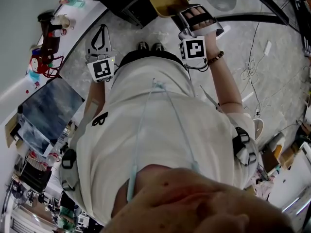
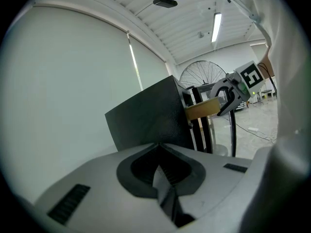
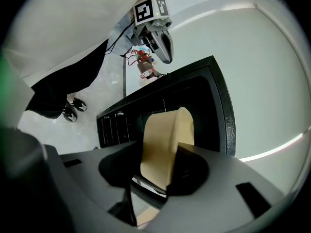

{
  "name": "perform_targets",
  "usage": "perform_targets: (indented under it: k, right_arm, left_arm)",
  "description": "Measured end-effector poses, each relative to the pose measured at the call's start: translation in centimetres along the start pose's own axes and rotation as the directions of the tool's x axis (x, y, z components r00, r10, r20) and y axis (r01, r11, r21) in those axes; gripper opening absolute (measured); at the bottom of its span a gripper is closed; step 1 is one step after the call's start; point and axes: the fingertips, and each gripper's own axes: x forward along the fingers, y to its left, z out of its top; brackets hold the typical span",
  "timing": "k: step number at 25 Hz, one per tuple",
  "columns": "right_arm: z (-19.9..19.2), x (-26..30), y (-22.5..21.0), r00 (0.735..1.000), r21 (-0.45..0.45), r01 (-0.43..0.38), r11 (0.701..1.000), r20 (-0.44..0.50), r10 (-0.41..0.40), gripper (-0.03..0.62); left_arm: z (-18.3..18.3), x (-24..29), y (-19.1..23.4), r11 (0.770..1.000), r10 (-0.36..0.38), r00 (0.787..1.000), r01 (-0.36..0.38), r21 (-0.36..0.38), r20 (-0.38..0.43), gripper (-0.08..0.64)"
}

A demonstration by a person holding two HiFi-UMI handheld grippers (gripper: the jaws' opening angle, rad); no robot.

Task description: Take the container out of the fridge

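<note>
right gripper (image 3: pixel 160 174): jaws were about half closed and pinched on the wall of the tan container (image 3: pixel 167 130), so the thing was already in hand. it stood up out of the jaws on its edge, tall side pointing away from the camera and round rim leaning right.

left gripper (image 2: pixel 160 166): jaws were pressed together with nothing between them, and it was held off to the side, well apart from the container. right hand was obviously the nearer one, since it had the grip.

the bit that mattered imo: the container sat between the jaws and the black fridge (image 3: pixel 199 96), right in front of its dark open front. so my read was that the coming move was a straight pull back, away from that opening, with the rim kept off the frame.

view differences:
- the right gripper view showed the pinch itself and the fridge interior behind it, but squashed the depth, so i couldn't tell if the container had cleared the opening.
- the left gripper view caught it side-on: the container poked out past the fridge's front edge, though its far end overlapped that edge, so it looked mostly out, not surely all out.
- the head view only showed the container up by the fridge's corner, past the person's white shirt (image 1: pixel 160 130).
</note>
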Motion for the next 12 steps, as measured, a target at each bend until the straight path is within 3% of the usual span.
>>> perform_targets:
  k: [12]
  right_arm:
    - [0.1,-3.2,2.0,1.000,0.004,-0.013,1.000,-0.018,0.013,0.161]
  left_arm:
    - [0.2,-0.1,-1.0,0.999,-0.032,0.999,0.032,0.002,0.015,0.009]
